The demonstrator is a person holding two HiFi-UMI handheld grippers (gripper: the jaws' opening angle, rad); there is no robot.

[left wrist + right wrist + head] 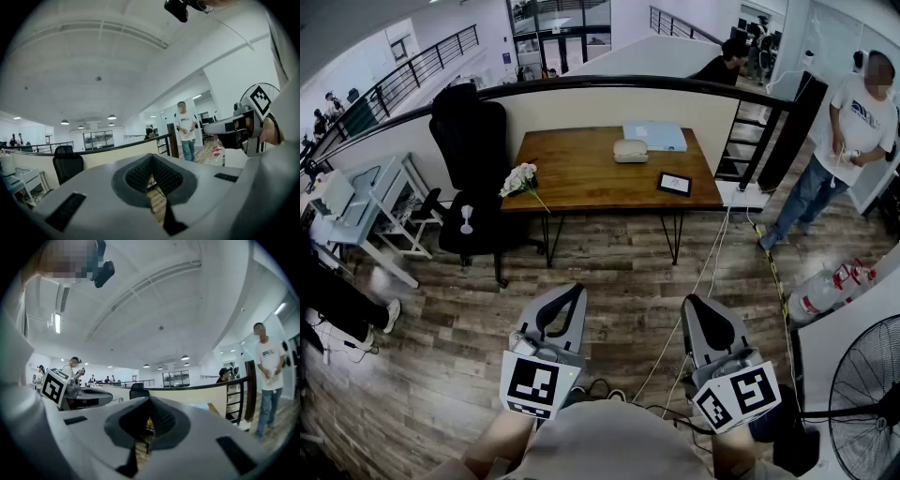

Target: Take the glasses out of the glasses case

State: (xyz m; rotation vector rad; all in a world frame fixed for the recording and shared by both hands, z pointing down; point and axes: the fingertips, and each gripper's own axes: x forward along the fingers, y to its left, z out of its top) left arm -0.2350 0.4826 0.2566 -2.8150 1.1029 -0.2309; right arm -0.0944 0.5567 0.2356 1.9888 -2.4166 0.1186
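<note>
The glasses case (630, 150), a pale rounded box, lies shut at the far middle of the wooden table (581, 183). No glasses are visible. Both grippers hang close to my body, well short of the table and over the wood floor. My left gripper (566, 294) has its fingertips meeting with nothing between them, and the left gripper view shows the same (151, 158). My right gripper (697, 304) is also shut and empty, its pads (161, 416) closed together in the right gripper view. Each gripper view shows the other gripper beside it.
On the table are a light blue flat box (655, 136), a tablet (674, 183) and white flowers (520, 178). A black office chair (473, 178) stands at the table's left. A person (839, 155) stands at the right; a fan (862, 394), a cylinder (825, 291) and floor cables (712, 272) are nearby.
</note>
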